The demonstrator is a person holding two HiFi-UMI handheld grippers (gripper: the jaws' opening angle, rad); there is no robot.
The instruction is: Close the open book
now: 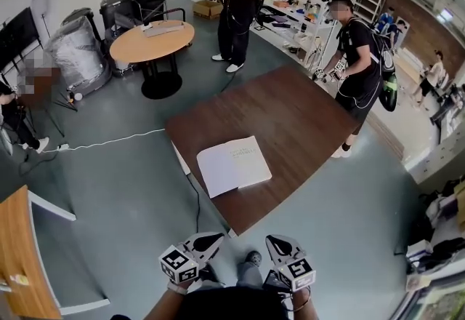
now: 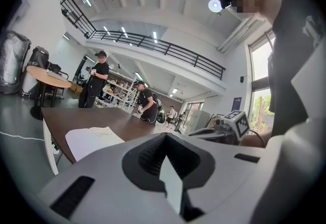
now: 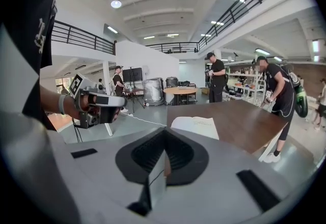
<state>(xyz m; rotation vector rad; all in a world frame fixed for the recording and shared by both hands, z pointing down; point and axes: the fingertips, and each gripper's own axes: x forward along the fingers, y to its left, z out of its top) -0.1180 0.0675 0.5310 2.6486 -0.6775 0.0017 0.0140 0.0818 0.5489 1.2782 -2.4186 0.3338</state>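
The open book [image 1: 232, 164] lies flat with white pages up, near the closest corner of the dark brown table [image 1: 298, 111]. Both grippers are held close to my body, short of the table and well apart from the book. My left gripper [image 1: 205, 243] is shut with nothing in it, and so is my right gripper [image 1: 279, 246]. In the left gripper view the shut jaws of the left gripper [image 2: 165, 139] point towards the book [image 2: 91, 139]. In the right gripper view the right gripper [image 3: 164, 134] faces the book [image 3: 196, 126] on the table [image 3: 239, 118].
A person [image 1: 356, 71] stands at the table's far right side; another person [image 1: 236, 6] stands beyond it. A round wooden table [image 1: 152, 41] is at the back left. A white cable [image 1: 109, 140] runs over the floor. A wooden desk [image 1: 14, 253] is at my left.
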